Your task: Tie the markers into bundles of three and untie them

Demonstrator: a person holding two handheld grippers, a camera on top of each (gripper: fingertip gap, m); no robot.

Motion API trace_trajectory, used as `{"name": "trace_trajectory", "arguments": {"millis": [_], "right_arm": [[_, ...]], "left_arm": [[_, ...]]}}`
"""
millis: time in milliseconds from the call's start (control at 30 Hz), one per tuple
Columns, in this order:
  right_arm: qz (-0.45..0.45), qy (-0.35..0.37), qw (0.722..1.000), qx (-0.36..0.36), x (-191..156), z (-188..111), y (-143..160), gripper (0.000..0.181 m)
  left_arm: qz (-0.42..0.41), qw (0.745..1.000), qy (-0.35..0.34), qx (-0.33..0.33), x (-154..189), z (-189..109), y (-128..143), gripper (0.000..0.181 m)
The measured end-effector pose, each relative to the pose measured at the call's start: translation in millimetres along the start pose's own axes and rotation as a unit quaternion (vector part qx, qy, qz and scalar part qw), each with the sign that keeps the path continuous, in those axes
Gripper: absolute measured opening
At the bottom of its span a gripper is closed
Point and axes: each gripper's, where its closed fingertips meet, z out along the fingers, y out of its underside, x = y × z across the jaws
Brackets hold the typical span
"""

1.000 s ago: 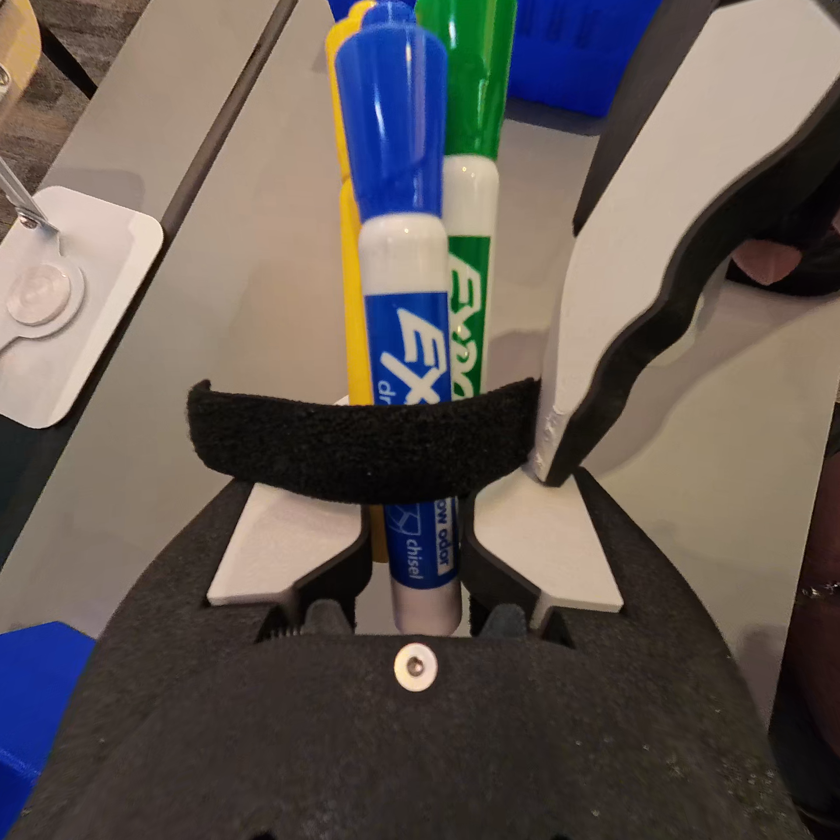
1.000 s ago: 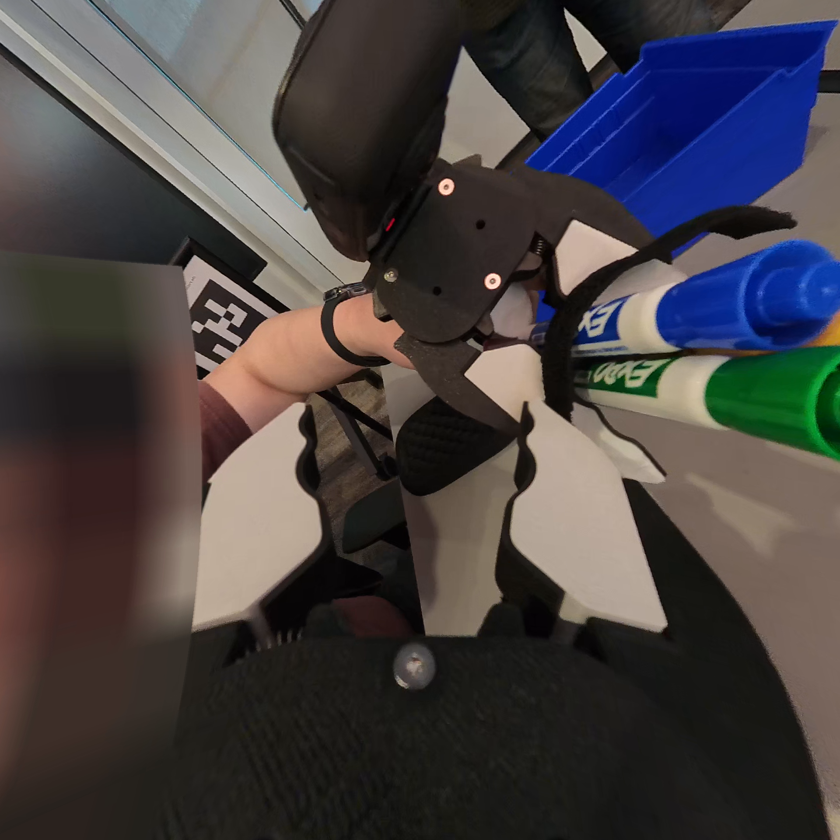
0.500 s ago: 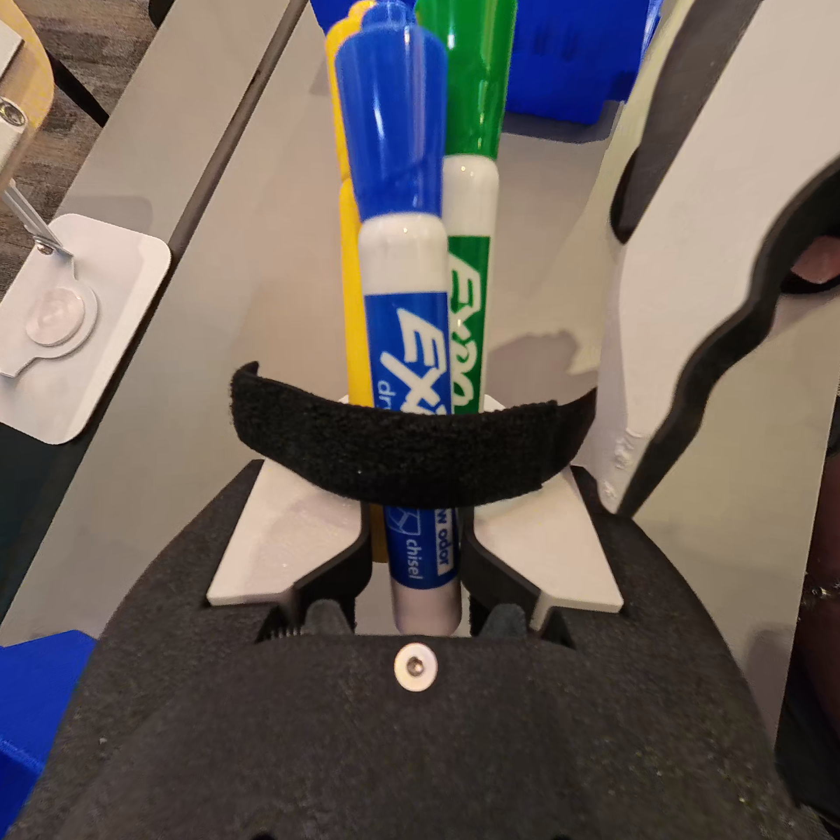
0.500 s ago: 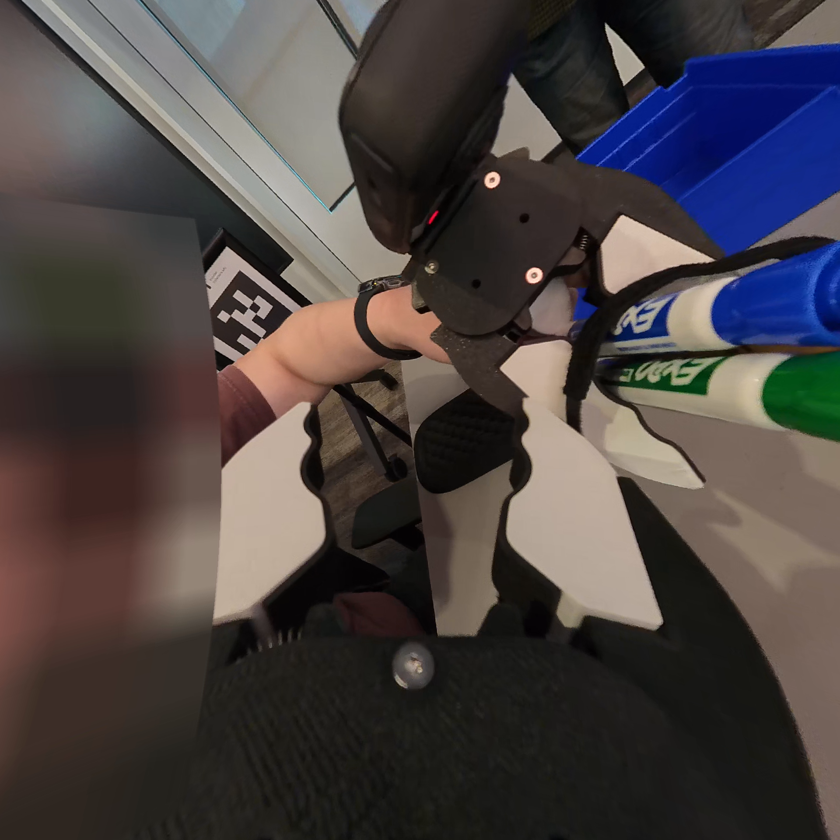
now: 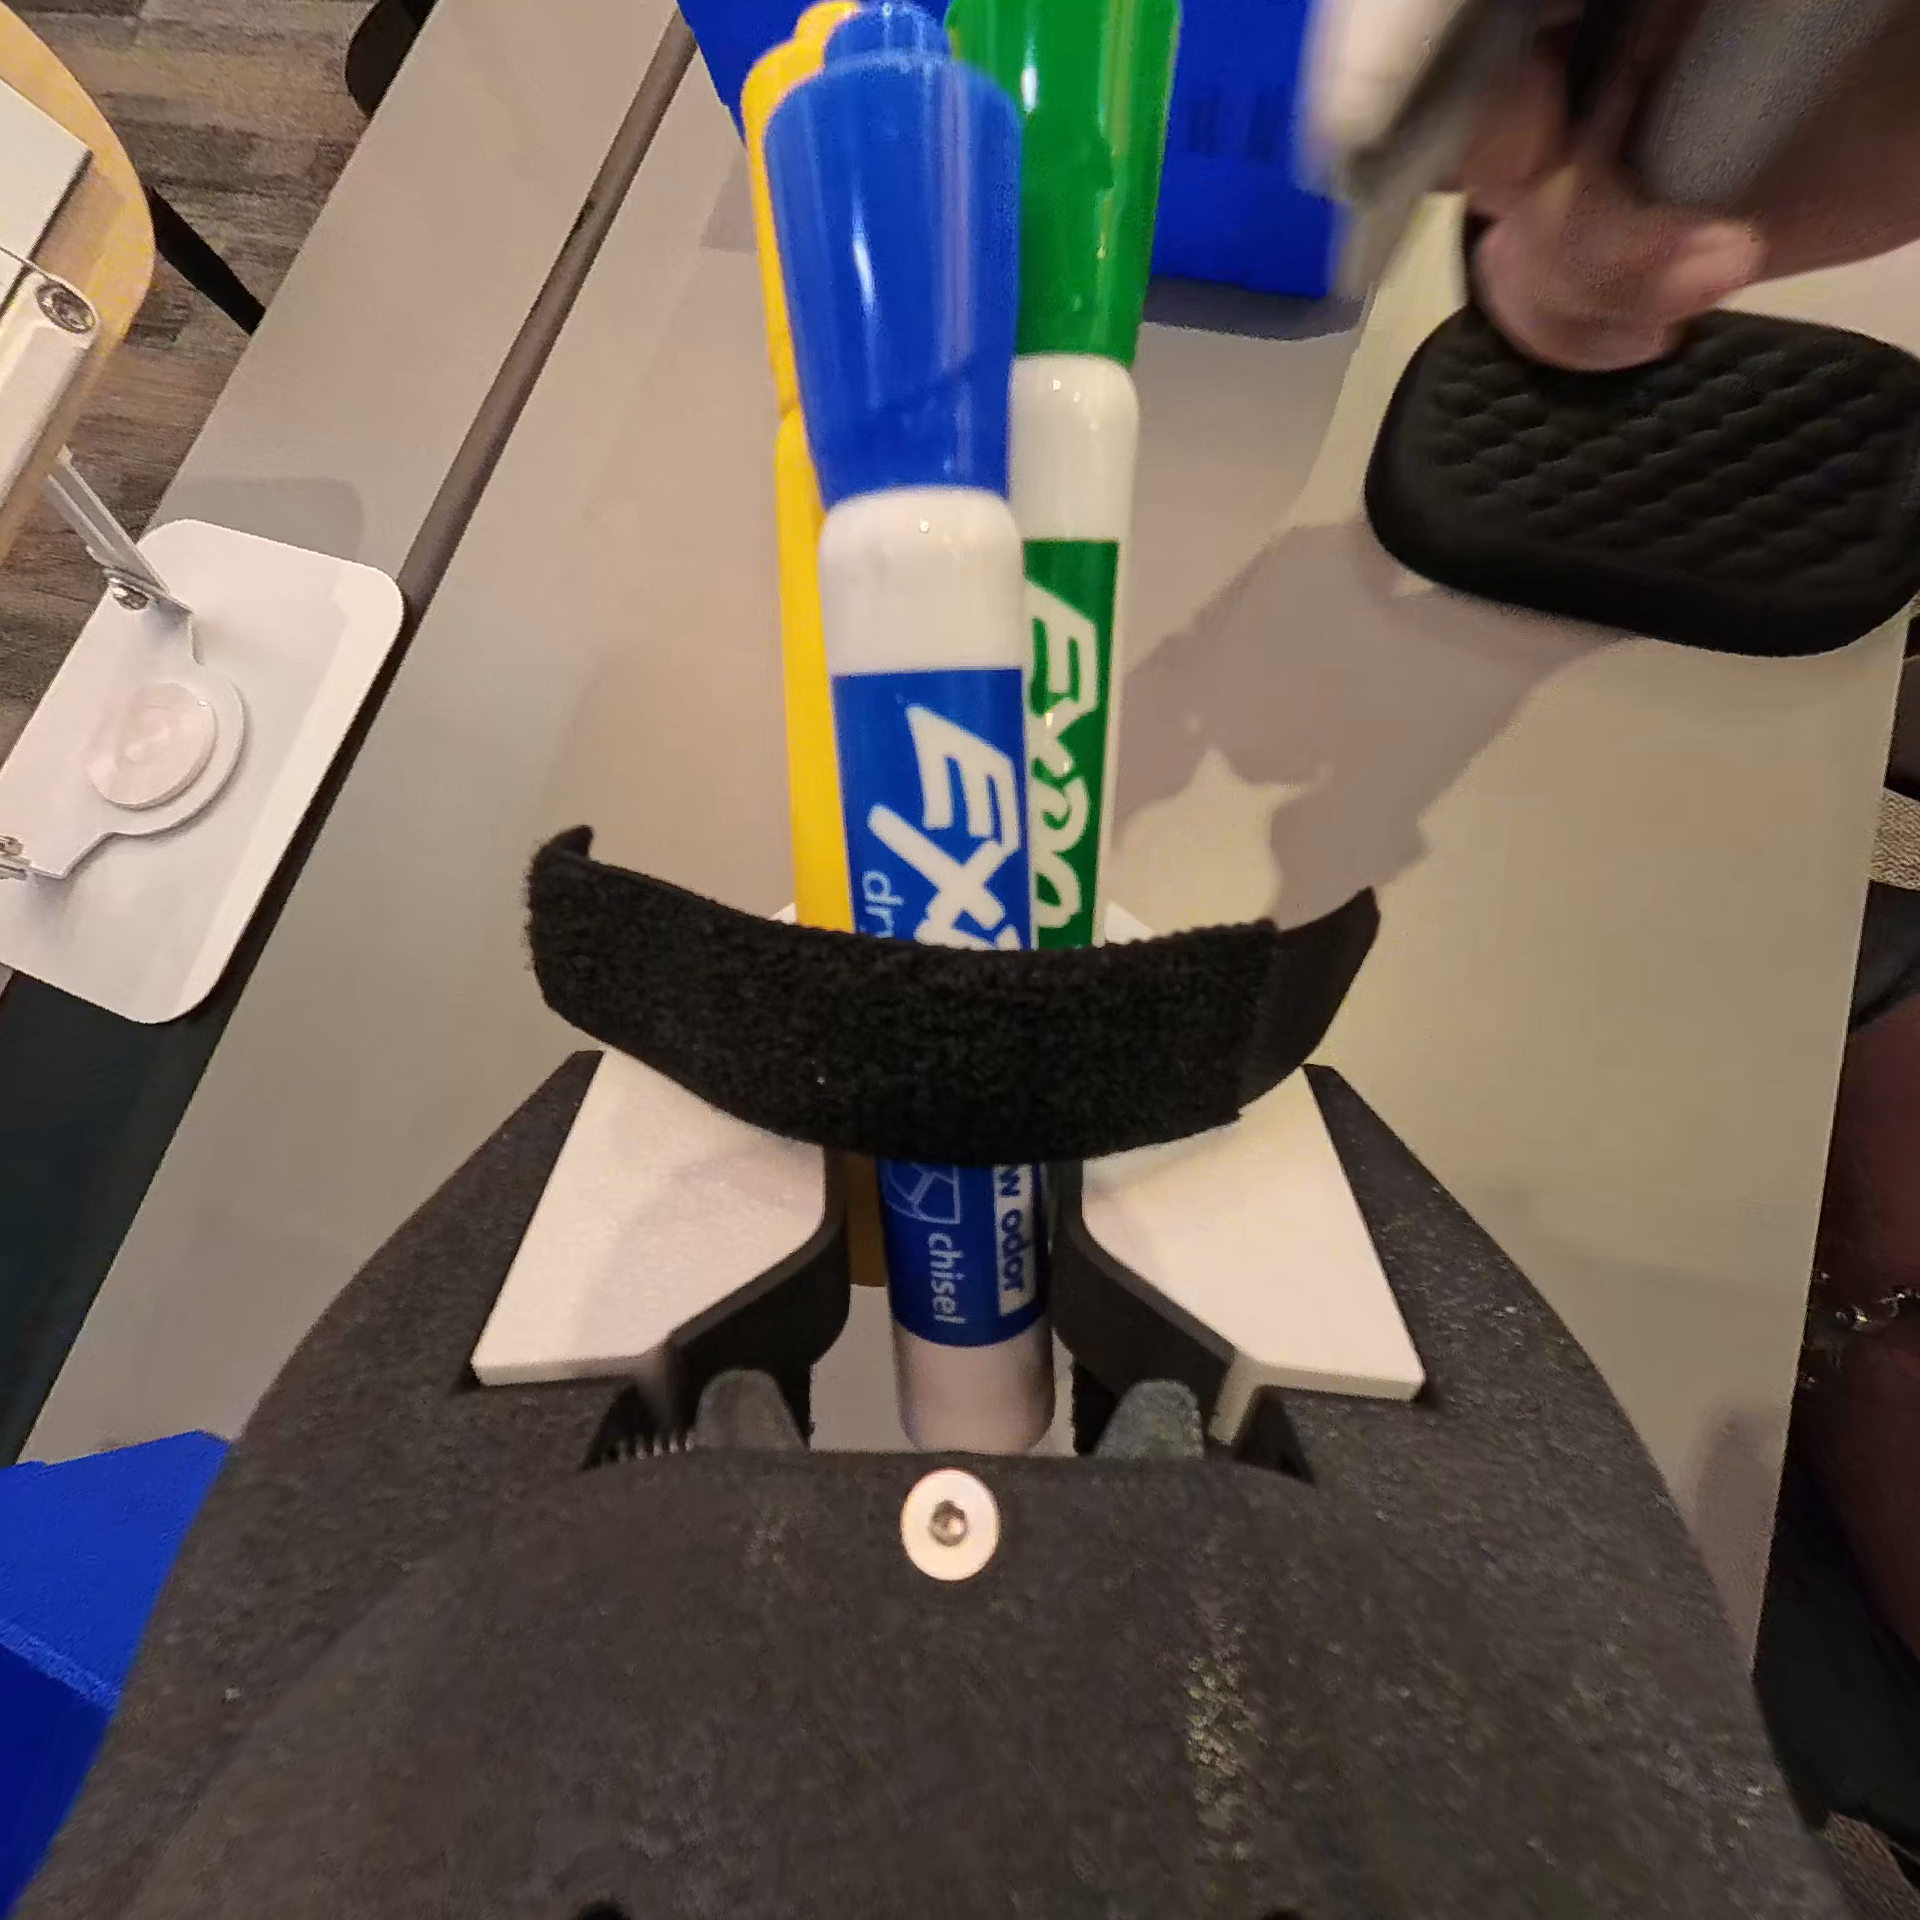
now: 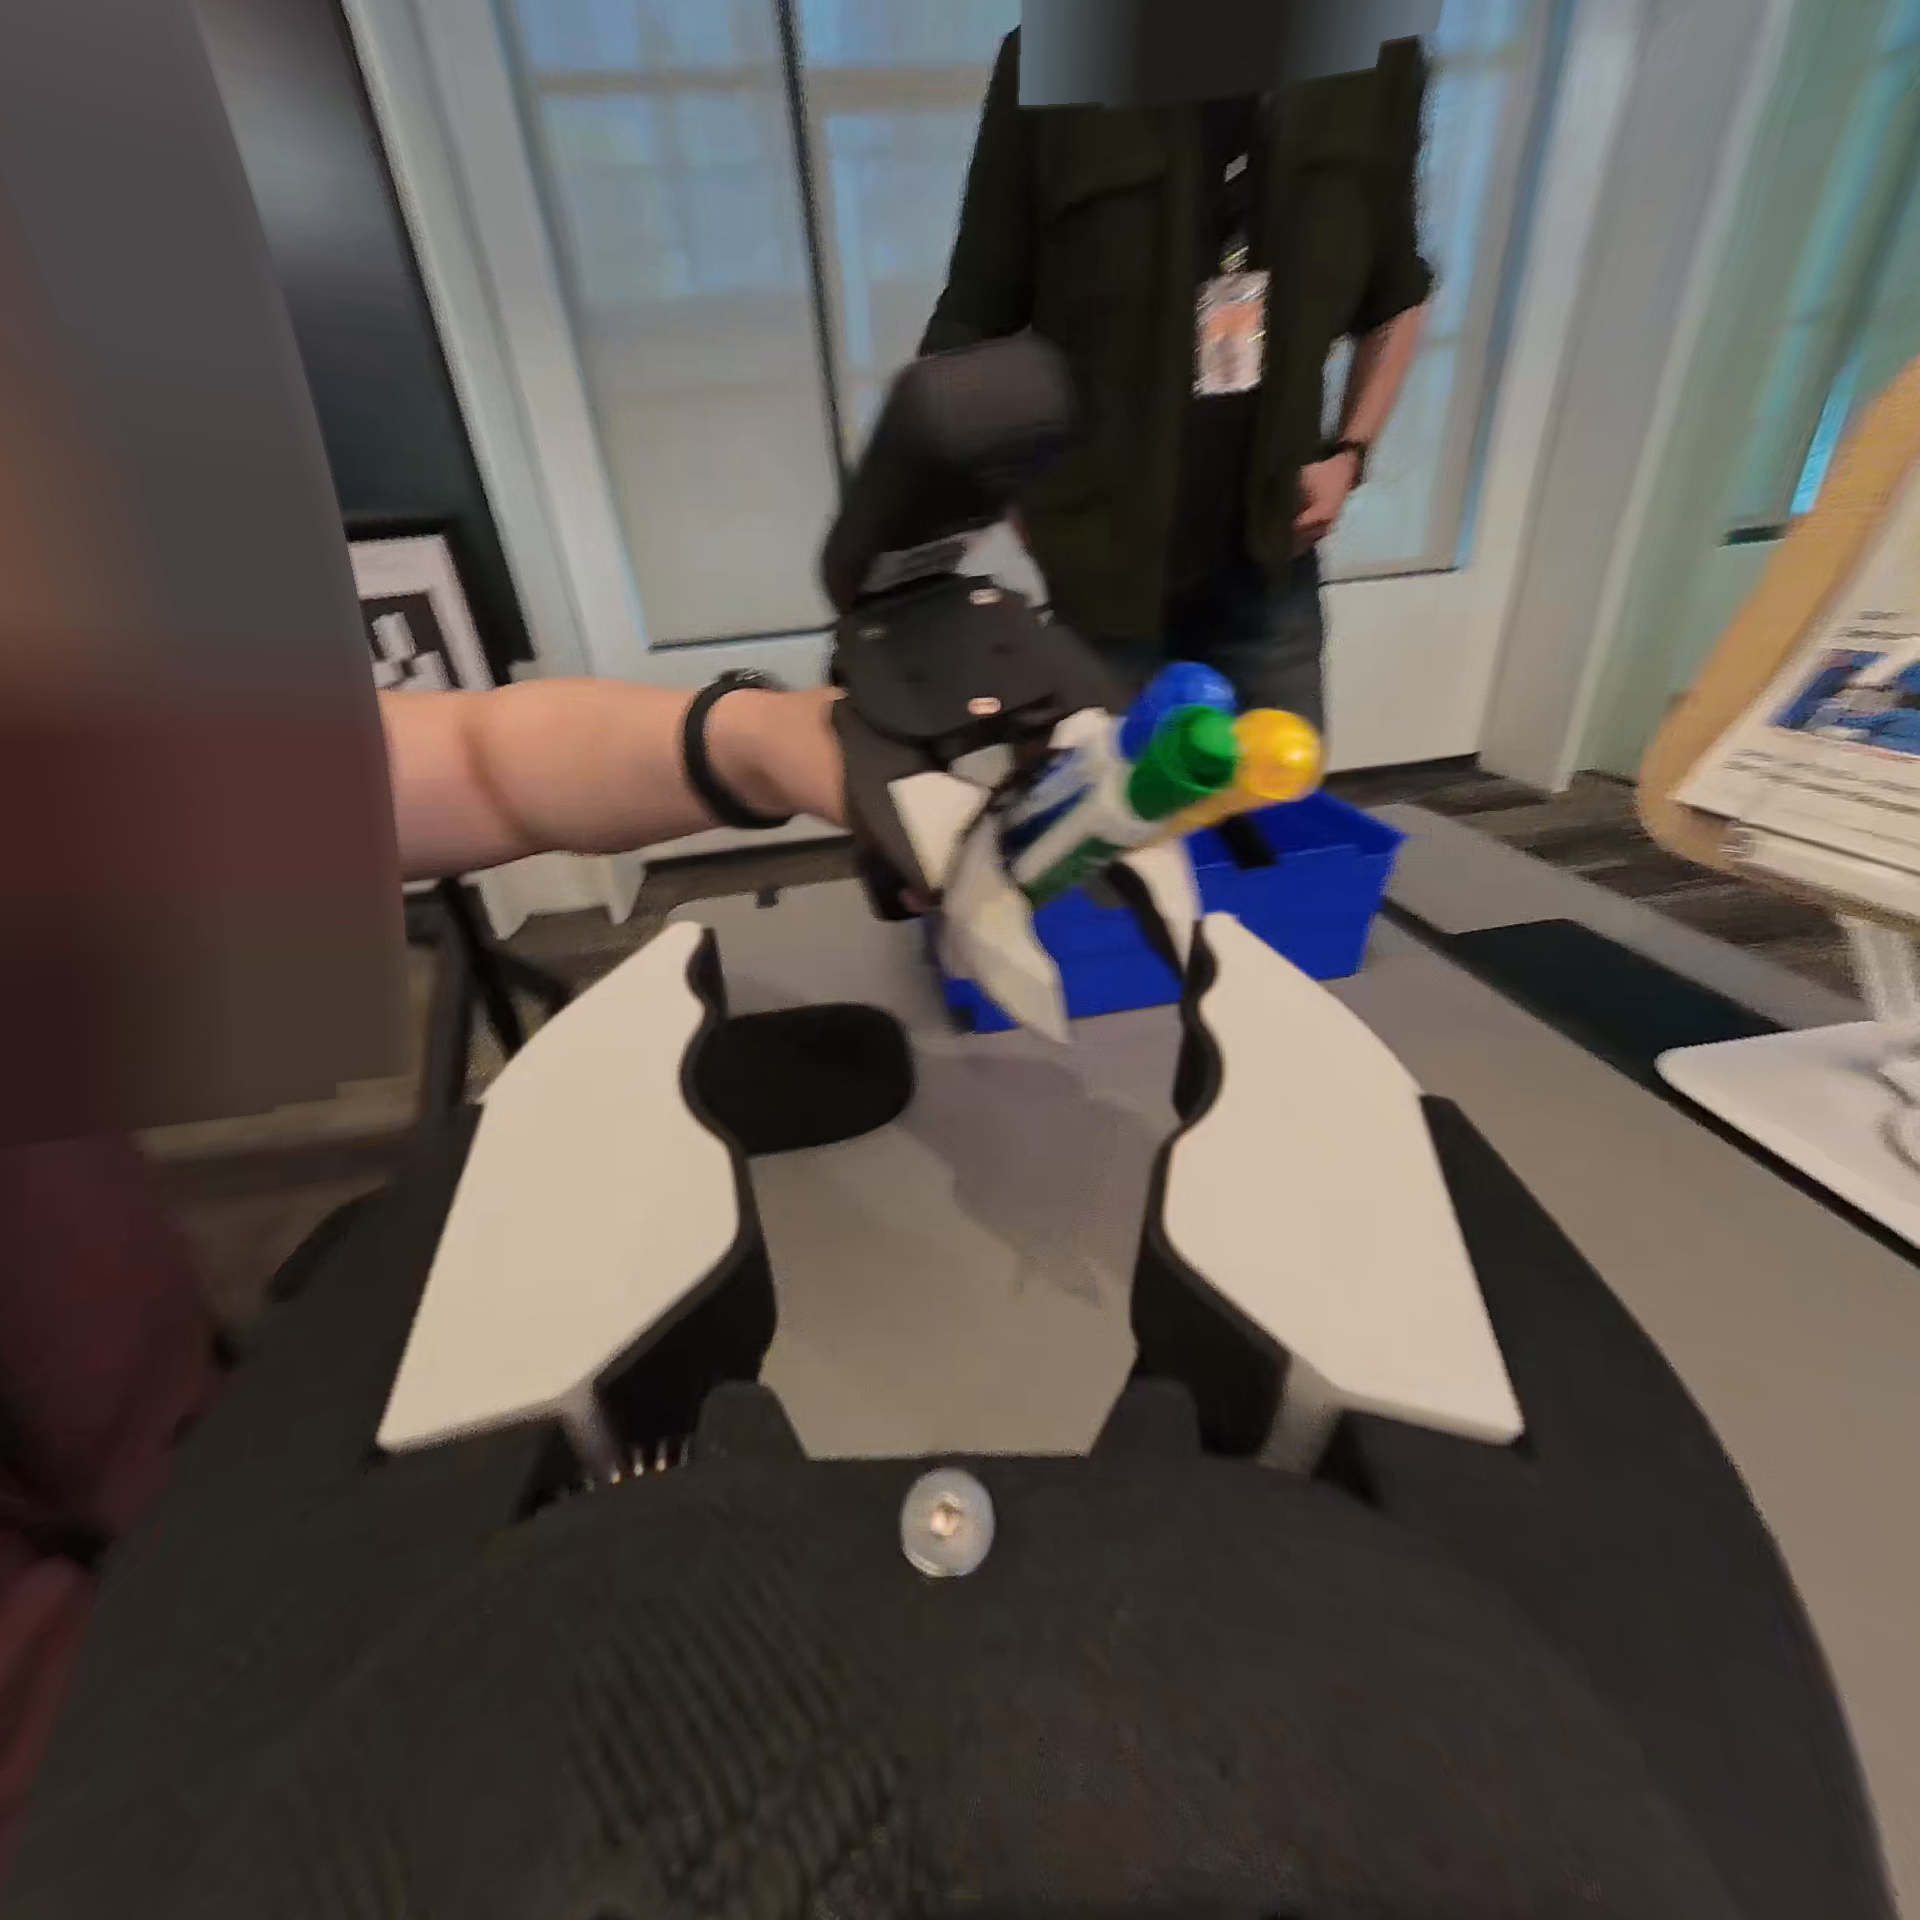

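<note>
My left gripper is shut on three markers held side by side above the table: a blue marker, a green marker and a yellow marker behind them. A black hook-and-loop strap lies across their fronts at the fingertips. Both its ends stick out and the right end is folded over. I cannot tell whether it goes round behind. My right gripper is open and empty, well back from the bundle. It shows blurred at the top right of the left wrist view.
A blue bin stands on the grey table behind the markers. A black padded pad is at the right. A white base plate lies at the left. A person stands beyond the table. Tip to tip, the grippers are about 12 centimetres apart.
My right gripper has drawn back and up from the strap's right end, and its jaws stand wider. The strap's right end now hangs free and folded. The left gripper still holds the markers.
</note>
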Motion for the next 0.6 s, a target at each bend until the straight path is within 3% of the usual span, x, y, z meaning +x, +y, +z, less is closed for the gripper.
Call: {"name": "trace_trajectory", "arguments": {"millis": [133,233,400,600], "right_arm": [[0.035,-0.001,0.998,0.056,35,15,-2,0.122],[0.002,-0.025,0.998,0.062,39,35,-5,0.138],[-0.007,-0.099,0.991,0.086,29,55,-6,0.138],[-0.002,-0.140,0.983,0.120,35,57,-9,0.137]], "left_arm": [[0.007,1.000,0.008,0.013,4,-5,-4,0.042],[0.019,0.999,0.016,0.028,9,-8,-9,0.042],[0.028,0.997,0.031,0.061,16,-14,-17,0.042],[0.050,0.995,0.042,0.077,22,-22,-22,0.042]]}}
